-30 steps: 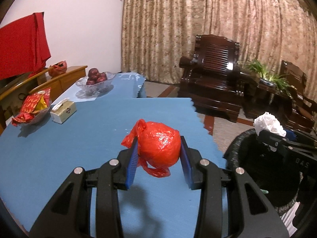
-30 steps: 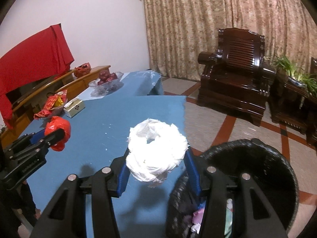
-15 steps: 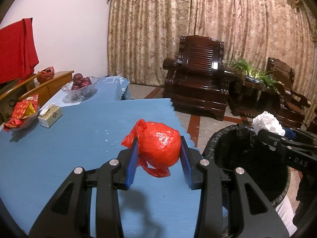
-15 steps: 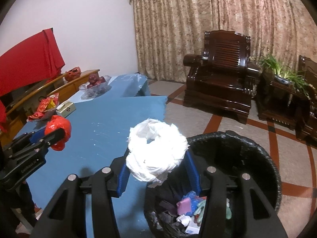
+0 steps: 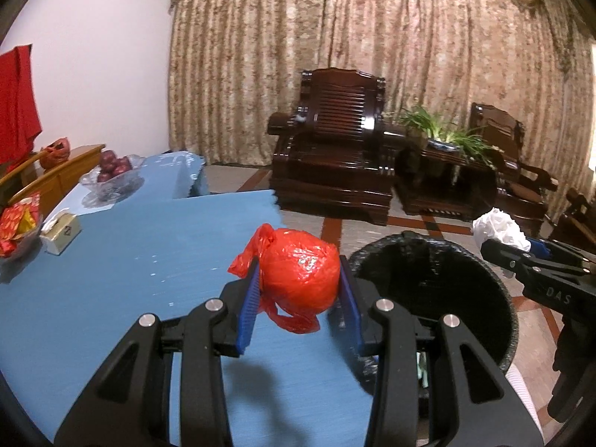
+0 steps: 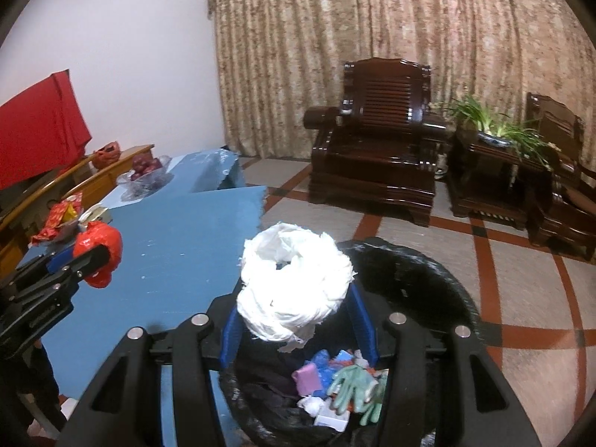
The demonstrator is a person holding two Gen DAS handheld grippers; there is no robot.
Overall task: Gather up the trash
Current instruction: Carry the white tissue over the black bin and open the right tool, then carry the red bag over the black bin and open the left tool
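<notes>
- Behind the blue table stand heavy curtains and dark wooden chairs; the black-lined bin sits on the floor at the table's edge, already holding gloves and scraps.
- Our right gripper is clamped on the white paper wad, hanging over the bin mouth; we judge a drop from here lands inside.
- Our left gripper clasps the red bag ball above the table edge, beside the bin rim, not over it; letting go now could drop it on the table or floor.
- Loose red bag tails might snag a pad on release.
- Both grippers are close together; they may collide.
</notes>
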